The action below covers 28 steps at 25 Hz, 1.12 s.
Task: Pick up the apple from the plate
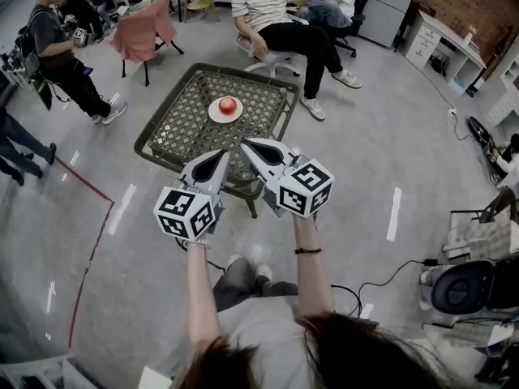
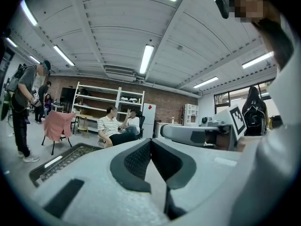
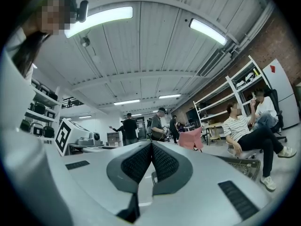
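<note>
Left gripper (image 1: 220,156) and right gripper (image 1: 246,147), both pressed together, point level toward apple (image 1: 228,104).

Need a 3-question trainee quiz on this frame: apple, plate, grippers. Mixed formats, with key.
1. True or false: the apple lies on the plate.
2. Multiple choice: the apple is A) green, B) red, C) yellow.
3. Fill in: the jaws of the left gripper and the right gripper are both ____, with nothing between them.

Key: 1 true; 2 B; 3 shut.
</note>
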### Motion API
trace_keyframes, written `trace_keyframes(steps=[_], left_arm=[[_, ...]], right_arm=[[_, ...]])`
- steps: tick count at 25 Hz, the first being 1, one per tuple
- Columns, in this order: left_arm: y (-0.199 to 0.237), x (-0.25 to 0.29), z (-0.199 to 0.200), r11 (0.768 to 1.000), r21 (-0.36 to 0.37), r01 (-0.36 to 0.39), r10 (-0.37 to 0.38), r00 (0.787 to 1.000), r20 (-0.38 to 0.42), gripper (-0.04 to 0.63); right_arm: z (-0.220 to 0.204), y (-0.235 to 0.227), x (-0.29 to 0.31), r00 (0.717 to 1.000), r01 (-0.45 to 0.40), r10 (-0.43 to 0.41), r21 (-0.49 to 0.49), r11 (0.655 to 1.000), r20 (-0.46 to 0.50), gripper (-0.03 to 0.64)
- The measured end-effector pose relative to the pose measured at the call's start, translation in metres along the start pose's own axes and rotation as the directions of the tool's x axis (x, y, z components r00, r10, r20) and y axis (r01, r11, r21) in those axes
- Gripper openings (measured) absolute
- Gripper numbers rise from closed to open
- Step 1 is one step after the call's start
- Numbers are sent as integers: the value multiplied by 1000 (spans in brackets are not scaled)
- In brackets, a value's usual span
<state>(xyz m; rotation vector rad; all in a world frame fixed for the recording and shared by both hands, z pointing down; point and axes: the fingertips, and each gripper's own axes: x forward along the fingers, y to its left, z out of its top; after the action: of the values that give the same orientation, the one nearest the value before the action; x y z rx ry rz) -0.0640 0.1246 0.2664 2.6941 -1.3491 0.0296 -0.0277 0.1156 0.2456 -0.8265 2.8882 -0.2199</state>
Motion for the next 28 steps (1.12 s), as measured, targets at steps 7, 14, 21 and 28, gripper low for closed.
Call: trace_keyframes(steps=[7,14,21,28], left_arm=[[9,4,-4,1000,-12,-4,4,1000,-25,11],[28,25,-11,999,-32,6,-7,999,-31,11],[63,51,-10,999,-41,29,-31,999,-45,11],[99,67,-6,998,-43,43,-45,998,-43,11]], right_arm=[[-3,-8,7,1000,7,-7,20,1000,-9,9],[-12,-27,22,1000,-9,10,44,999,-26,9],[-19,-54,55,999,7,-4,65,998,-49,9],[-25,-73,82,998,26,-21,71,997,-65,9]])
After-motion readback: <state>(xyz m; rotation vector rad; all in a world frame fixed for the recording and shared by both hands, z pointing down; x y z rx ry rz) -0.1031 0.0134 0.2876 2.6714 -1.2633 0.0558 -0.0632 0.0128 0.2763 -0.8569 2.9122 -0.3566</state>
